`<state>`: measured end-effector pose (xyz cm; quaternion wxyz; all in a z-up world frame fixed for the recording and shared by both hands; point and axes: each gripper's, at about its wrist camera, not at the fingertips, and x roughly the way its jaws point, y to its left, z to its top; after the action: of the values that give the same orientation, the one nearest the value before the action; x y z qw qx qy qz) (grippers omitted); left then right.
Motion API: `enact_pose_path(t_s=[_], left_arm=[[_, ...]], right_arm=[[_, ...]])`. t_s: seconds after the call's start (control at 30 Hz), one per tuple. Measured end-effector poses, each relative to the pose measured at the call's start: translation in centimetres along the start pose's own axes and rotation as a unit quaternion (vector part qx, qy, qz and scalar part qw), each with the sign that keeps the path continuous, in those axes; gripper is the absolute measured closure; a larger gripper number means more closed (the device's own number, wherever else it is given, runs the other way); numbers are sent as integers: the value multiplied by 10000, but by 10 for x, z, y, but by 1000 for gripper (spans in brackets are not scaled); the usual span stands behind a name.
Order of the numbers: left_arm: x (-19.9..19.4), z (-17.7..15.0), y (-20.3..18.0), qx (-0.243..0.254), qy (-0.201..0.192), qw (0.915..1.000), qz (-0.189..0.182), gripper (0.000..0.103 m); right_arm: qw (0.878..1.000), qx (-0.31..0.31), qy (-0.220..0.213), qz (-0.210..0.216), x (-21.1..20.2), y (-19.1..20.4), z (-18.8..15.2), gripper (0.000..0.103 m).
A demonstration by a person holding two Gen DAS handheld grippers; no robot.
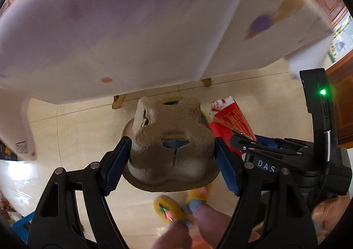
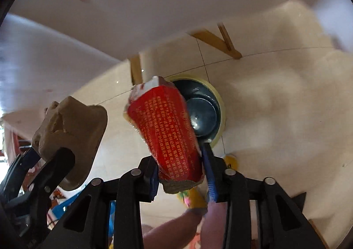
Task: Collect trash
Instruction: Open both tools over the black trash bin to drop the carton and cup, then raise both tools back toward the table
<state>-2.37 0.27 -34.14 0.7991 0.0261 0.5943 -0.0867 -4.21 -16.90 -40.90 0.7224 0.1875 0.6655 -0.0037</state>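
The left tool (image 1: 172,160) clamps a brown pulp tray (image 1: 169,138); the right tool (image 2: 183,174) pinches a red packet (image 2: 167,130), both above the floor, over a bin (image 2: 205,114).

A white counter (image 1: 132,35) fills the upper part of both frames, blurred, with purple and orange blotches (image 1: 260,25) toward its upper right. Wooden legs (image 2: 217,40) show beneath its edge. Below lies a beige tiled floor (image 1: 83,130). Yellow slippers (image 1: 168,208) appear at the lower centre.
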Motion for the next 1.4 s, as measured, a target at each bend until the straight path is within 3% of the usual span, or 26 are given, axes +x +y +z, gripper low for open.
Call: enact_pose_path(t_s=[0.1, 0.17, 0.27, 0.37, 0.53, 0.7, 0.9, 0.97, 1.13, 1.23, 1.4], left_arm=[[42, -3, 6, -15, 3, 9999, 111, 30], [68, -4, 13, -71, 30, 9999, 139, 29], [90, -6, 19, -124, 109, 9997, 170, 21], [94, -8, 20, -159, 54, 9997, 196, 21], [79, -9, 23, -203, -106, 9994, 258, 21], [43, -9, 20, -320, -390, 9983, 275, 21], [-11, -4, 24, -410, -551, 9970, 348, 25], [-35, -1, 23, -393, -562, 9970, 363, 25], [-106, 9, 26, -466, -691, 9962, 232, 28], [-151, 17, 29, -507, -788, 9956, 85, 35], [-237, 28, 34, -573, -1101, 9922, -128, 35]], right_arm=[[10000, 77, -33, 9, 39, -5, 4, 60], [9999, 103, -54, 22, 63, -10, 6, 51], [9997, 137, -190, -42, 81, -14, 8, 42], [9993, 113, -349, -69, 82, -10, 5, 32], [9983, 36, -573, -89, 62, 2, 8, 29], [9970, -115, -755, -159, 38, 14, 14, 29], [9947, -369, -926, -264, -23, 36, 4, 26], [9930, -438, -1065, -257, -53, 45, -1, 20], [9882, -671, -1359, -240, -130, 71, -15, 20], [9843, -798, -1560, -226, -178, 90, -24, 15], [9732, -980, -2071, -187, -273, 128, -40, 10]])
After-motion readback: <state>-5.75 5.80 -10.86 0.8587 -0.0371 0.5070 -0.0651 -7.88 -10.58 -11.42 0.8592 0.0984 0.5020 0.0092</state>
